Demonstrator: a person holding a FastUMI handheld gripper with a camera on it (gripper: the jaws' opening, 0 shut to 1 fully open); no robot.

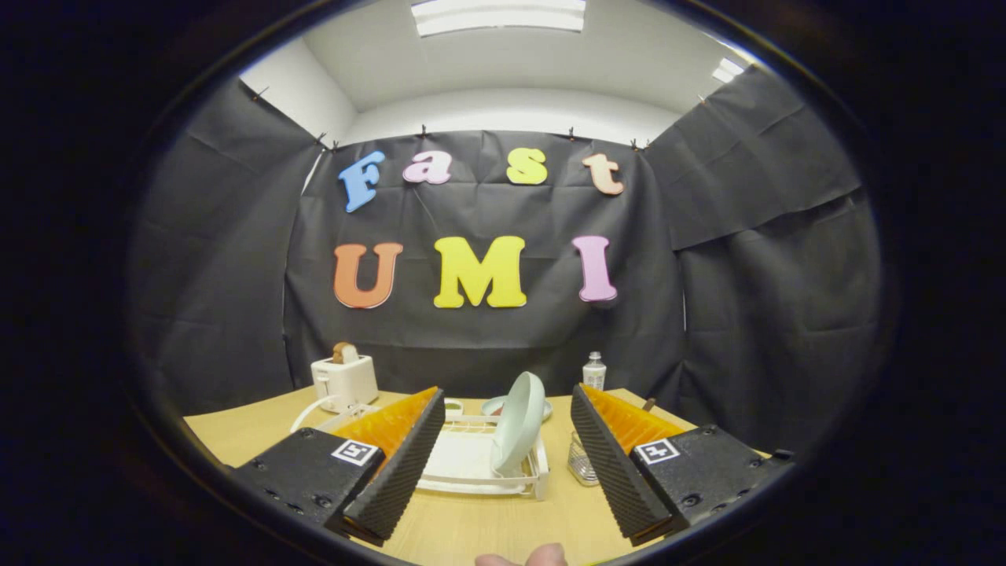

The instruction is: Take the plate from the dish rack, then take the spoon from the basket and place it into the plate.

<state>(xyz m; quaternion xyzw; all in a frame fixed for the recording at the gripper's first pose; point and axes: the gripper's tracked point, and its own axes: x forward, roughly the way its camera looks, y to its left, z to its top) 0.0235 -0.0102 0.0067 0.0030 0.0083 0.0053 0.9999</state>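
The gripper (503, 472) is held wide apart, its ribbed fingers (393, 472) gripping nothing. One round, smooth plate (519, 420) is seen standing upright in one slatted dish rack (471, 464), beyond the fingers.

Tool (503, 472) level, fingers (393, 472) spread wide, empty, fingertips of a hand (523, 557) below

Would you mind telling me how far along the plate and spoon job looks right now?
Nothing looks done yet. The plate stands upright in the dish rack on the table. The tool is open and empty, its fingers spread either side of the rack. Left: lift the plate out, then fetch the spoon from the basket.
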